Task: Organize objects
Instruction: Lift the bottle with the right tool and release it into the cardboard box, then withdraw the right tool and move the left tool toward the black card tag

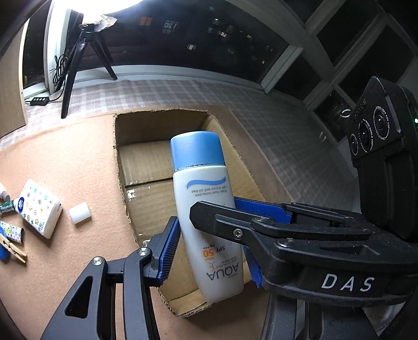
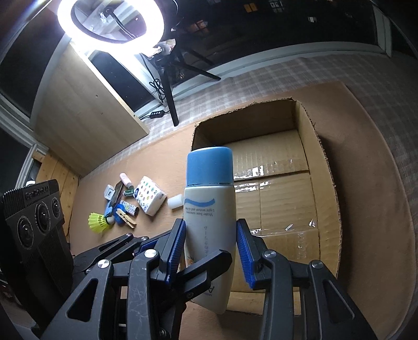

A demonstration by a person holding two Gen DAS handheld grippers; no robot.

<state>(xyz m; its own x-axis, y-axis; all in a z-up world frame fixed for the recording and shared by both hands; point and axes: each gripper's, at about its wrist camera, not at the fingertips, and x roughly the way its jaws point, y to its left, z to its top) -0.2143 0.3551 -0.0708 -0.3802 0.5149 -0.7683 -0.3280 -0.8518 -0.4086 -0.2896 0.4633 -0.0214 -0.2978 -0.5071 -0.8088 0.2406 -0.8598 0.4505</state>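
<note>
A white sunscreen bottle with a blue cap is held over an open cardboard box, cap pointing away from me. My left gripper has its blue pads on both sides of the bottle's lower body. My right gripper also has its blue pads on both sides of the same bottle, above the box. The right gripper's finger crosses in front of the bottle in the left wrist view. The box's taped floor shows nothing inside.
Small items lie on the tan mat left of the box: a patterned tissue pack, a white cylinder, a clothespin, a yellow shuttlecock, small tubes. A tripod with a ring light stands behind.
</note>
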